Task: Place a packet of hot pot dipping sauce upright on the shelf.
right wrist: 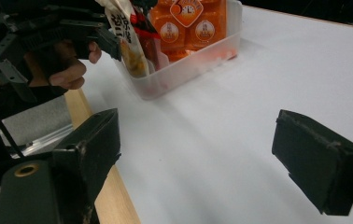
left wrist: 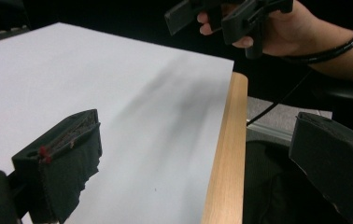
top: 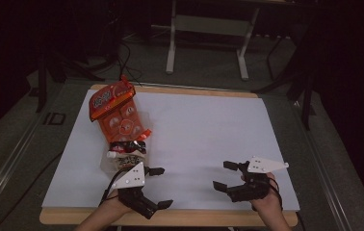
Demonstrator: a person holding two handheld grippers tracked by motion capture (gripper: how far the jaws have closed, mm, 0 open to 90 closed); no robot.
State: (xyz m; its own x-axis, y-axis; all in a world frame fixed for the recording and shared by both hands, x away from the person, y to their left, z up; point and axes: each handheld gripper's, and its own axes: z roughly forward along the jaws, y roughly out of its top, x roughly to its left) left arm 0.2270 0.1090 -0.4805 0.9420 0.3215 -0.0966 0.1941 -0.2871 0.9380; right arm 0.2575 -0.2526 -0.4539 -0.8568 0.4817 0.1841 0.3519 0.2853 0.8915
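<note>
Black padded jaws of the left gripper (top: 160, 187) stand wide apart with nothing between them, held over the near edge of the desk, left of the middle. In the left gripper view one jaw hangs over the white paper sheet (left wrist: 95, 93) and the other past the pale wooden desk edge (left wrist: 226, 154). The right gripper (top: 225, 176) is also spread wide and empty, over the near right part of the sheet, well apart from the left one; the right gripper view shows bare white paper between its jaws.

Just beyond the left gripper, toward the desk's left side, sits a clear plastic tub (right wrist: 184, 65). Inside it lie orange snack packets with round white labels (right wrist: 186, 21), and a pale wrapped packet with dark lettering (right wrist: 128, 39) leans at the end nearest the left gripper. In the high view a large orange bag (top: 112, 101) rises from the tub's far end, tilted toward the far left corner.
</note>
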